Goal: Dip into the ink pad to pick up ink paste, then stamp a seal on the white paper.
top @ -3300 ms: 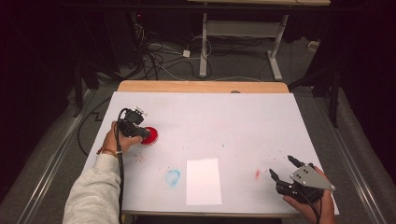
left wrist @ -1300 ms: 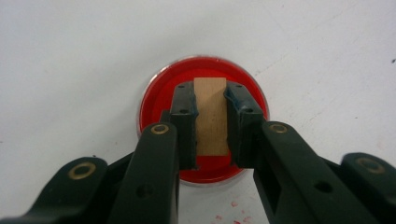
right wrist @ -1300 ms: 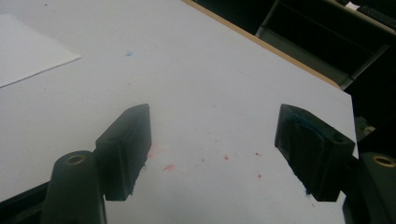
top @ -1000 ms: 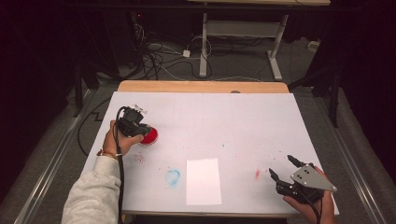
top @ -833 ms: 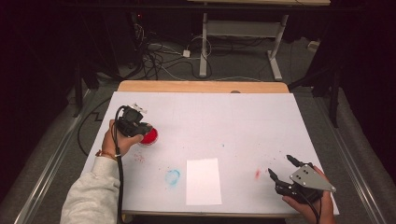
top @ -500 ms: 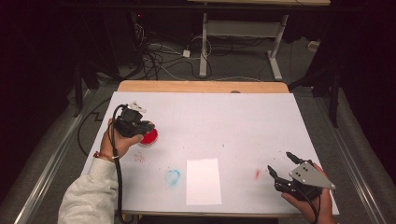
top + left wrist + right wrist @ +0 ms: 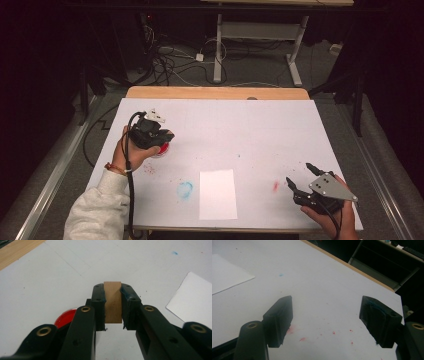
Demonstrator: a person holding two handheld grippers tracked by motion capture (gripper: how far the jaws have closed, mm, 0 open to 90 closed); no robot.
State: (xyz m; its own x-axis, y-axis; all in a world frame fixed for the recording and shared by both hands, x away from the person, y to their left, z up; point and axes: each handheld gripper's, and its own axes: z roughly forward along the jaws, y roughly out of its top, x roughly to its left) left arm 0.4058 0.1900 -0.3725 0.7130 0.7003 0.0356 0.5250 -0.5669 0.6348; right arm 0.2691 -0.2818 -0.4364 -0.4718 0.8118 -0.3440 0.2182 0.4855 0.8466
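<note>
While clamped on a small brown wooden block (image 7: 113, 302), sits at the left of the white table (image 7: 250, 125) in the left hand (image 7: 131, 152): the left gripper (image 7: 161, 139), jaws drawn in narrow with both pads pressed flat against the block's two sides. Stands upright between those pads, top edge just proud of the tips, bottom edge clear of the table in the left gripper view. Just beside and below, half hidden under one jaw, a round red dish (image 7: 65, 318); seen from the high view as a red rim peeping out right under the gripper; cannot tell whether block and dish touch. A little nearer the table's front, a scatter of red specks (image 7: 149, 170). Further right, a faint blue ring-shaped smudge (image 7: 185, 189), then just beside it a white sheet of paper (image 7: 218, 194) lying flat, long side toward the person. Past the sheet, a short red smear (image 7: 275, 186) on the bare table. At the far right, near the front corner, held low in the right hand (image 7: 332, 217): the right gripper (image 7: 298, 172), jaws spread wide, nothing between them but table and red flecks, well apart from block and dish.
</note>
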